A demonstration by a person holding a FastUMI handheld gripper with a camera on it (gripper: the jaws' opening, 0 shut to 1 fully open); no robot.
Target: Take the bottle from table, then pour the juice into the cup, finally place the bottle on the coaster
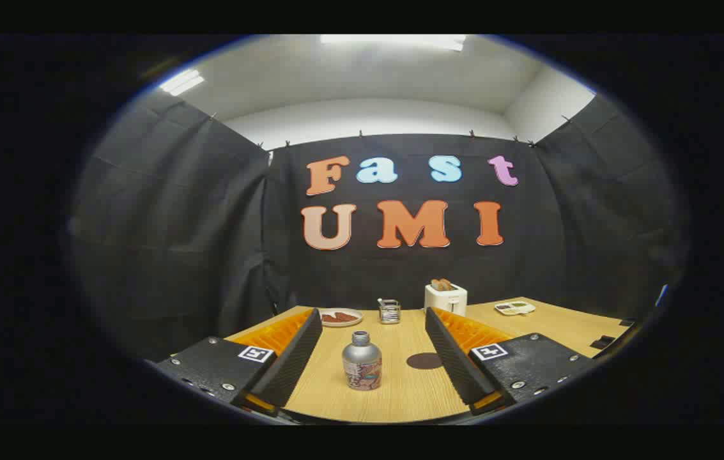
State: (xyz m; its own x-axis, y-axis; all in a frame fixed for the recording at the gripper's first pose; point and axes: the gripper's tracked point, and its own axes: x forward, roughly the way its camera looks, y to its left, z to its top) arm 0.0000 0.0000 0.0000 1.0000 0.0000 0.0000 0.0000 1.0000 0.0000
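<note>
A small silver bottle [362, 361] with a patterned label stands upright on the wooden table [400, 396], between my two fingers and a little ahead of their roots. My gripper [373, 314] is open wide, and neither finger touches the bottle. A dark round coaster [424, 361] lies flat on the table just right of the bottle, beside the right finger [451, 351]. Beyond the fingertips stands a small glass cup [389, 311] with a metal band.
A white plate [340, 317] with brown food lies left of the cup. A white toaster [445, 298] holding toast stands at the table's back, by the cloth wall. A white tray [515, 308] lies at the back right. A dark object [603, 342] sits near the right edge.
</note>
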